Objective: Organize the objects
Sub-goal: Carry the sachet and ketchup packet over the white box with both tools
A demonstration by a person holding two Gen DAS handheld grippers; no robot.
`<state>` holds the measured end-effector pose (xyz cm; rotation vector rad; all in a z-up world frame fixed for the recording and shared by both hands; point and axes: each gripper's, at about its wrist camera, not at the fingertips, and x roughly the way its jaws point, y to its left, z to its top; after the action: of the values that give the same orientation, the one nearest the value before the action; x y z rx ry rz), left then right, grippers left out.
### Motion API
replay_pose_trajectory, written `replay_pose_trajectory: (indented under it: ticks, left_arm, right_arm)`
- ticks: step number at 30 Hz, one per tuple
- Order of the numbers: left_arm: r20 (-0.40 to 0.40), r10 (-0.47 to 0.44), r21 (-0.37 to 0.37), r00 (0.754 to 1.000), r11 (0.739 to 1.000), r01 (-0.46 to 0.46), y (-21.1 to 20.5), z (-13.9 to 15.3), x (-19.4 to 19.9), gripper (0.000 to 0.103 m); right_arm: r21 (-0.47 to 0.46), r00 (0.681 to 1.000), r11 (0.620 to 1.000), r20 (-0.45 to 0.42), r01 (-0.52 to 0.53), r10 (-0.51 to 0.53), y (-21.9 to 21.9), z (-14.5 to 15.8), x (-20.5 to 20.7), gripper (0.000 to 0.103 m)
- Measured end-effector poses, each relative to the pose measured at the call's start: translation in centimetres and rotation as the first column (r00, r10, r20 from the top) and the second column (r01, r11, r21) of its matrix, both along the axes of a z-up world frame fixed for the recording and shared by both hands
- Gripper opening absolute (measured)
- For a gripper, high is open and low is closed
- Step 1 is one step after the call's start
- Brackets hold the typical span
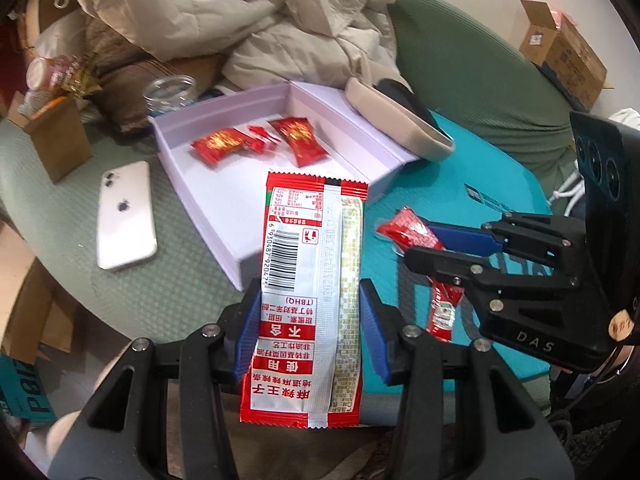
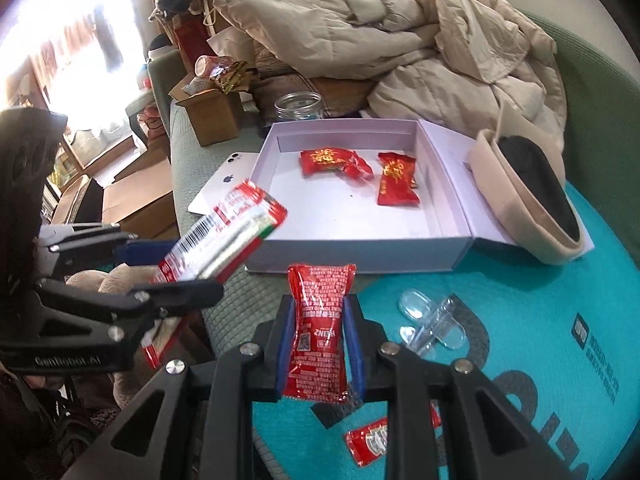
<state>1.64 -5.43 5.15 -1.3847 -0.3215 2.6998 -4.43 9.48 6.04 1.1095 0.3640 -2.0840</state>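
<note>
- Left tongs (image 1: 308,332) clamped on a long red-and-silver snack packet with a barcode (image 1: 308,292), held in the air just short of the near wall of the open pale lilac cardboard box (image 1: 200,208).
- Right tongs (image 2: 318,344) closed on a small red Heinz ketchup sachet (image 2: 318,332), raised over the teal printed mat (image 2: 540,360), near the box's front wall.
- Inside the box: two red gold-printed candy wrappers (image 2: 332,162) lying on its white floor.
- Beside the box on the green textured surface (image 1: 80,208): a pale pink smartphone (image 1: 124,216), face down.
- Propped against the box's opened flap: a beige slipper with a dark insole (image 2: 532,196).
- Behind it all: a heaped cream quilted jacket (image 2: 400,32), a clear glass jar (image 2: 298,106) and a small brown cardboard carton (image 2: 216,118).
- On the mat: clear plastic hooks (image 2: 432,324) and another red sachet (image 2: 370,442).
</note>
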Motion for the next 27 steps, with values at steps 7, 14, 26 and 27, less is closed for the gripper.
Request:
replay_pose_trajectory:
  ticks: [7, 14, 26, 27]
  left_arm:
    - [-0.005, 0.032, -0.021, 0.999, 0.999, -0.032, -1.9, 0.6, -0.9, 0.045]
    - [0.007, 0.057, -0.026, 0.998, 0.998, -0.057, -4.3, 0.5, -2.7, 0.045]
    - [0.037, 0.058, -0.043, 0.998, 0.998, -0.056, -7.6, -0.1, -6.1, 0.045]
    - [0.037, 0.056, -0.045, 0.998, 0.997, -0.054, -7.8, 0.0, -6.4, 0.045]
  right_arm:
    - [-0.020, 0.999, 0.999, -0.007, -0.032, 0.031, -2.0, 0.6, -1.4, 0.024]
    - [-0.029, 0.997, 0.997, 0.003, -0.073, 0.073, -4.7, 0.5, -3.0, 0.024]
    - [-0.032, 0.996, 0.995, 0.001, -0.091, 0.091, -8.9, 0.2, -6.3, 0.024]
    - [-0.034, 0.996, 0.996, 0.001, -0.086, 0.086, -9.1, 0.2, -6.6, 0.024]
